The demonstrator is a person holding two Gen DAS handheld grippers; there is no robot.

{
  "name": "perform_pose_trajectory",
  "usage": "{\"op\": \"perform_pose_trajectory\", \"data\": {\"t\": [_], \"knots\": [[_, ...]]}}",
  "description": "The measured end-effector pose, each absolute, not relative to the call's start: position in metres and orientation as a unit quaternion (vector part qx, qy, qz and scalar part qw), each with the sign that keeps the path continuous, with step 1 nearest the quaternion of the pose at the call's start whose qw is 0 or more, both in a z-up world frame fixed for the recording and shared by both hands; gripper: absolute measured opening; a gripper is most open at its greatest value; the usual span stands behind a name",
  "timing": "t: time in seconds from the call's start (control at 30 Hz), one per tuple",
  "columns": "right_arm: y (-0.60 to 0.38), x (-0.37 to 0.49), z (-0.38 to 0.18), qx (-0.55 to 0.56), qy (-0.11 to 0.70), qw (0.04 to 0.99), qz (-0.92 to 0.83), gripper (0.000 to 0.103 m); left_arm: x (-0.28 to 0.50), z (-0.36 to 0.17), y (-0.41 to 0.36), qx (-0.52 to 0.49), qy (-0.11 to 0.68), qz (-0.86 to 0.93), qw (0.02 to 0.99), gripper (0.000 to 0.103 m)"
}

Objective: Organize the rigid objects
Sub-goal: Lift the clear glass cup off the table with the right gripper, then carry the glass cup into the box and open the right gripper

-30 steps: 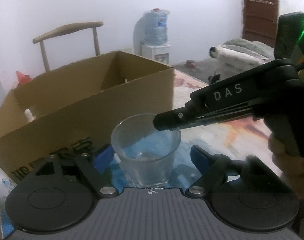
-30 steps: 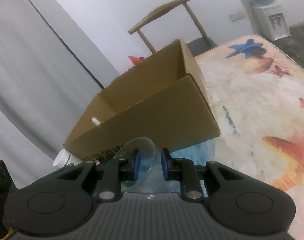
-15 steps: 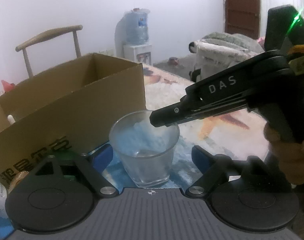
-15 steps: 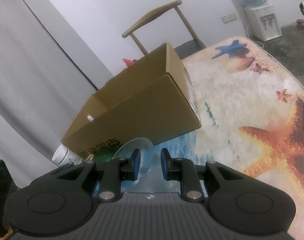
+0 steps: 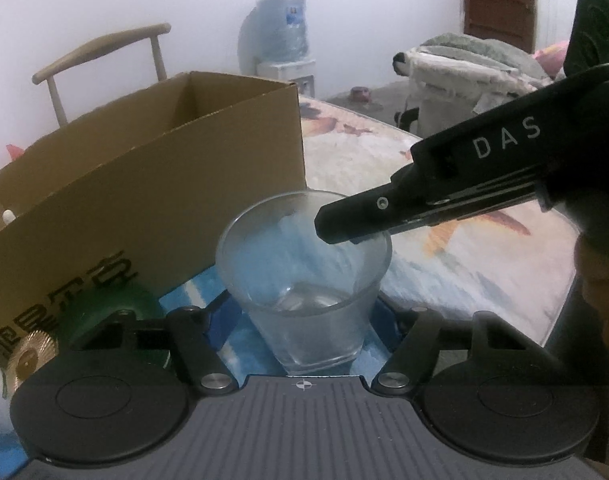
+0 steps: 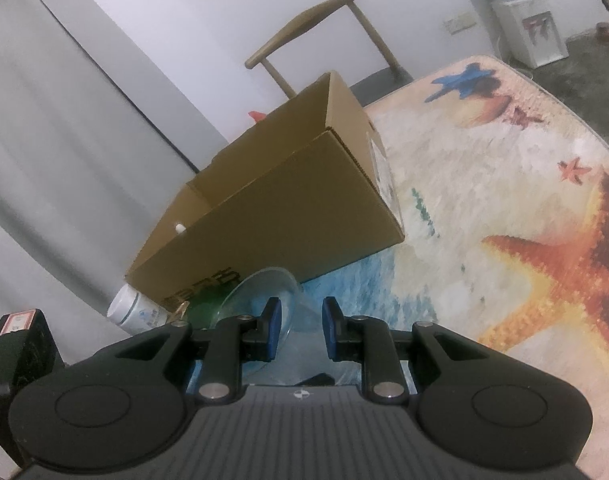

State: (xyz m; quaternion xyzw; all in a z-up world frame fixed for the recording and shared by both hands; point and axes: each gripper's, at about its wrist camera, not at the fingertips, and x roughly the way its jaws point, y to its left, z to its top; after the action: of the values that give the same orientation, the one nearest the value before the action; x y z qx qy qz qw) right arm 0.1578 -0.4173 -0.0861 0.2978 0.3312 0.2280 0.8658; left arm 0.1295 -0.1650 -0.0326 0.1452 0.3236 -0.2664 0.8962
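A frosted, tapered drinking glass [image 5: 304,276] with a thick clear base fills the centre of the left wrist view, tilted slightly. The right gripper [image 5: 344,228], matte black plastic lettered "DAS", reaches in from the right of the frame, its tip over the far right rim of the glass. In the right wrist view the blue-padded fingers [image 6: 273,330] stand a narrow gap apart with the glass's wall [image 6: 260,308] between them; whether the pads actually press on it cannot be told. The left gripper [image 5: 304,320] is spread wide, its black linkages flanking the glass's base on either side, the fingertips hidden behind the glass.

Behind the glass, filling the left half of the left wrist view, stands an open corrugated cardboard box [image 5: 152,200] with black printed characters on its near wall. A small white cap [image 5: 8,216] shows above that wall at the box's left end; the rest of the interior is out of sight. Against the box's near lower corner lie a dark green rounded object [image 6: 202,312], a gold ribbed disc [image 5: 28,360] and a white cylindrical bottle [image 6: 132,314]. All rest on a table [image 6: 504,200] covered in a beach print of orange starfish and blue water.
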Motion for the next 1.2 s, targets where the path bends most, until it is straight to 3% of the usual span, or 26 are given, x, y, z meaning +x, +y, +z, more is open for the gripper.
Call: {"op": "perform_pose_trajectory", "data": {"t": [0.4, 0.83, 1.2], "knots": [[-0.414, 0.152, -0.088, 0.304, 0.338, 0.858, 0.238, 0.024, 0.118, -0.030, -0.166, 0.165, 0.319, -0.267, 0.894, 0.075], [-0.413, 0.148, -0.084, 0.299, 0.332, 0.862, 0.239, 0.024, 0.114, -0.029, -0.166, 0.161, 0.314, -0.260, 0.899, 0.070], [-0.407, 0.137, -0.007, 0.237, 0.233, 0.902, 0.275, 0.024, 0.098, 0.045, -0.154, 0.181, 0.217, -0.234, 0.930, 0.070]]}}
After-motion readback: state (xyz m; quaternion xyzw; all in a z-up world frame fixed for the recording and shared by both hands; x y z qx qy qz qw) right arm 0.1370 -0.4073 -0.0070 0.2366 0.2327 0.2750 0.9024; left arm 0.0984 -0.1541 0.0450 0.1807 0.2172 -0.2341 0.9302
